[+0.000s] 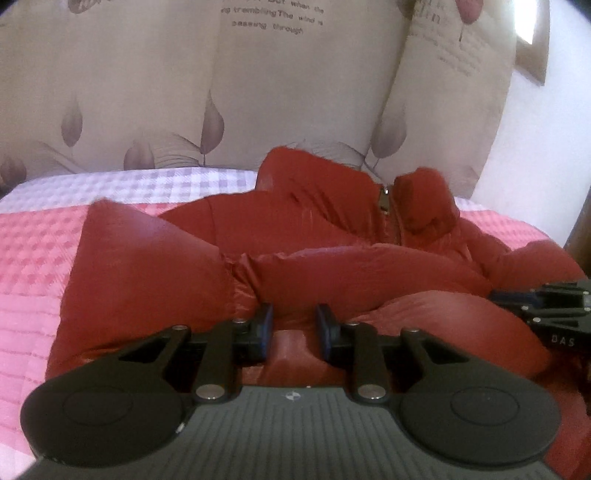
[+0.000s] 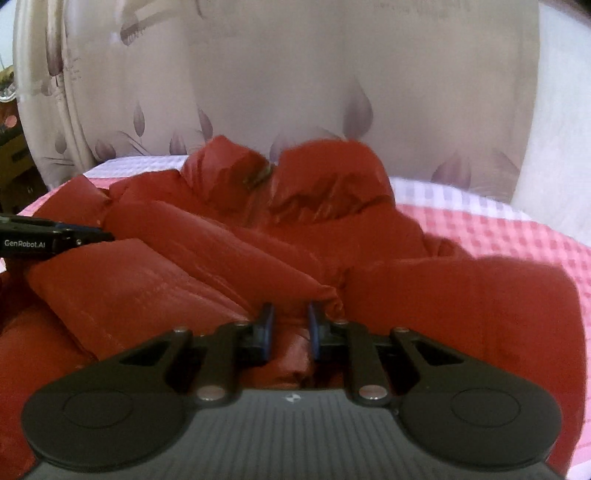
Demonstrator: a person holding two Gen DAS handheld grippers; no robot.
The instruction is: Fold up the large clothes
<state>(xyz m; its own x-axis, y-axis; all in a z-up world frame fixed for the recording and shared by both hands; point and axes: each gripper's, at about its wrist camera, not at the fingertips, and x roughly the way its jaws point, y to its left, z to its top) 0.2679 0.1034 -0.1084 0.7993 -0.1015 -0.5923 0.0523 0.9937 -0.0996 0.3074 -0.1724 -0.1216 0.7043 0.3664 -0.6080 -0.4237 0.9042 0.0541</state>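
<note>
Red jacket (image 1: 332,266) on bed (image 1: 33,258): hem pinched in the narrowed left gripper (image 1: 294,328) and right gripper (image 2: 289,326); fold step beginning, probably carry hem toward collar (image 1: 388,195)

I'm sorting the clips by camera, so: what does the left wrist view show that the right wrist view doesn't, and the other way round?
Only the left wrist view: printed lettering on the curtain, the jacket's zipper, the right gripper from its side.
Only the right wrist view: dark clutter beyond the bed, the left gripper with its maker's label.
Both: the red puffer jacket on the pink checked bedspread, fabric between each gripper's fingers.
</note>
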